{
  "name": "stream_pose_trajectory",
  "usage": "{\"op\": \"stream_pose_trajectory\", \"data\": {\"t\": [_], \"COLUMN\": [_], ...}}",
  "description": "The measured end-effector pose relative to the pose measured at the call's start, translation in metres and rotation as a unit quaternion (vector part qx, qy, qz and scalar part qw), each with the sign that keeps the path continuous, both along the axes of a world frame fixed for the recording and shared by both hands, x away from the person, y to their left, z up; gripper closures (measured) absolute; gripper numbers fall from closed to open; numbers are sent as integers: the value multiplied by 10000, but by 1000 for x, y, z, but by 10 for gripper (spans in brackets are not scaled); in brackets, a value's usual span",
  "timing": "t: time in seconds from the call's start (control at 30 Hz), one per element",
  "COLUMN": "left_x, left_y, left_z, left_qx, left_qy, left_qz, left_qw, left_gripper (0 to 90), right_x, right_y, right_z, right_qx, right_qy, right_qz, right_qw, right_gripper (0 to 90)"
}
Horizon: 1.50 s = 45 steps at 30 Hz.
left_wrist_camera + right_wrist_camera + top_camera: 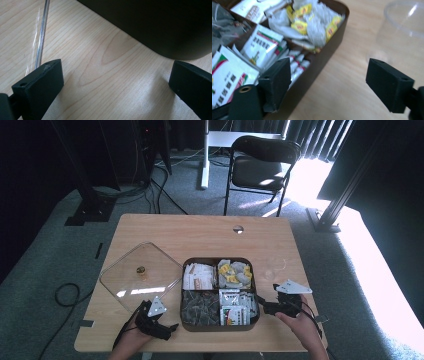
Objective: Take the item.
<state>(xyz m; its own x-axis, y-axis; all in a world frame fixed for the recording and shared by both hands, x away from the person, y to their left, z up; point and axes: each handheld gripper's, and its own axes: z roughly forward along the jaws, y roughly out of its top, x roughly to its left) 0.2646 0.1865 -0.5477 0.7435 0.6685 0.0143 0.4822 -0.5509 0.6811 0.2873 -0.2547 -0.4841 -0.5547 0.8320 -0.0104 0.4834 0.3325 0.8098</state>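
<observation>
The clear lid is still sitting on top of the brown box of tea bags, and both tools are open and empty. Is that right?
Not quite: the clear lid is off, lying on the table left of the brown box, as the high view shows. The rest holds: the left tool and right tool are open and empty.

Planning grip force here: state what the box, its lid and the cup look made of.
Box: dark brown, matte walls, probably plastic or lacquered wood; cannot tell which.
Lid: clear, glossy, likely acrylic; the table's wood grain shows through it, with a small brass-like knob.
Cup: transparent, thin-rimmed, probably plastic, possibly glass.
</observation>
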Motion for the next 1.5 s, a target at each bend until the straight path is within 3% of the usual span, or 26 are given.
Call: {"op": "stream_pose_trajectory", "data": {"t": [0.2, 0.6, 0.77, 0.93, 1.1, 1.17, 1.5], "left_x": [0, 0, 0, 0, 0, 0, 0], "left_y": [0, 0, 0, 0, 0, 0, 0], "left_z": [0, 0, 0, 0, 0, 0, 0], "left_qx": [-3, -2, -2, -3, -3, -4, -3], "left_qy": [0, 0, 2, 0, -2, -2, -2], "left_qz": [0, 1, -1, 0, 1, 0, 0], "left_qw": [10000, 10000, 10000, 10000, 10000, 10000, 10000], "left_gripper": [0, 0, 0, 0, 0, 0, 0], "right_x": [8, 29, 39, 48, 58, 61, 72], "right_y": [12, 30, 37, 43, 45, 46, 55], "right_z": [6, -1, -3, -6, -11, -13, -21], "right_qx": [-28, -31, -4, -46, 6, -102, -392], "right_qy": [-185, -172, -119, -127, -43, -64, 65], "right_qz": [281, 519, 599, 639, 643, 644, 684], "right_qw": [9994, 9985, 9981, 9979, 9979, 9979, 9969], "right_gripper": [269, 331, 423, 450, 572, 618, 614]}}
